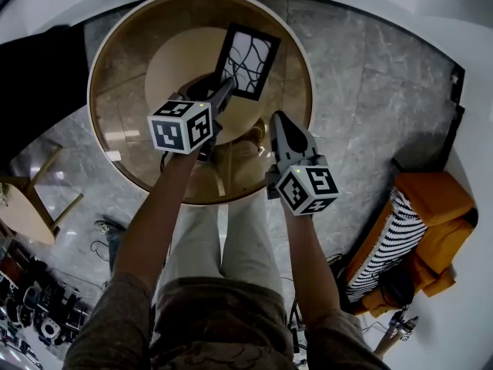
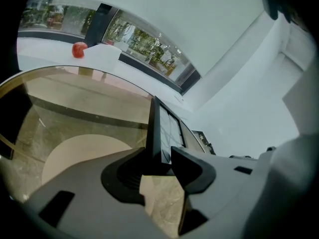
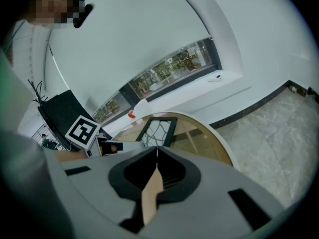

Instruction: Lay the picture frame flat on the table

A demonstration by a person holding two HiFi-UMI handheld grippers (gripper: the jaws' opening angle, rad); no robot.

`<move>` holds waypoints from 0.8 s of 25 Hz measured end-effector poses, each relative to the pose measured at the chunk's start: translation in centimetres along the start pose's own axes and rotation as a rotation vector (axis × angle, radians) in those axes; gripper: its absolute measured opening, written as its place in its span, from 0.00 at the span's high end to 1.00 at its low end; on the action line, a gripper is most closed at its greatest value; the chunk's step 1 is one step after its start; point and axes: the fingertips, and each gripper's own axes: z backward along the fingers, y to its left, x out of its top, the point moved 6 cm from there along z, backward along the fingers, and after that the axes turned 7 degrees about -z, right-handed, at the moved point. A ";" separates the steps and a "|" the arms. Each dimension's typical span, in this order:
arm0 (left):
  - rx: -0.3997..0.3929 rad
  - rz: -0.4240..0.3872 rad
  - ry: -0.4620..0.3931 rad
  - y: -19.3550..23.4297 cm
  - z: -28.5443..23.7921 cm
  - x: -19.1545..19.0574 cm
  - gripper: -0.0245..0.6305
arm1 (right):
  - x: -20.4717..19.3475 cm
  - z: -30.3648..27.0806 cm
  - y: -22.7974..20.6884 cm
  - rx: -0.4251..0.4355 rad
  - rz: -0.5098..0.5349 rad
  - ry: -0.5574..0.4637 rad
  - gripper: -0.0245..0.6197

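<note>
A black picture frame (image 1: 248,58) with a white, branch-patterned picture stands tilted on the round glass table (image 1: 108,129). My left gripper (image 1: 225,92) is at the frame's near lower corner. In the left gripper view the frame (image 2: 167,128) is edge-on, and its bottom edge sits between the open jaws of my left gripper (image 2: 162,158); I see no firm press on it. My right gripper (image 1: 277,118) hovers over the table's near side, to the right of the frame and apart from it. It is shut and empty (image 3: 157,149), with the frame (image 3: 158,131) beyond its tips.
A red apple (image 2: 79,49) lies on the white ledge beyond the table. An orange seat (image 1: 431,206) with a striped cushion is on the right, and a wooden chair (image 1: 31,199) on the left. The person's legs are under the table's near rim. The floor is grey marble.
</note>
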 end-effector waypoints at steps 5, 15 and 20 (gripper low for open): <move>0.047 -0.048 -0.009 -0.1 0.0 -0.2 0.71 | -0.2 -0.1 0.0 -0.001 -0.004 0.002 0.93; 0.109 -0.105 -0.012 -0.3 0.0 -0.3 0.70 | -0.3 0.0 -0.4 -0.001 -0.013 0.003 0.93; 0.155 -0.148 0.000 -0.5 -0.2 -0.6 0.69 | -0.4 0.0 -0.7 -0.002 -0.023 0.002 0.93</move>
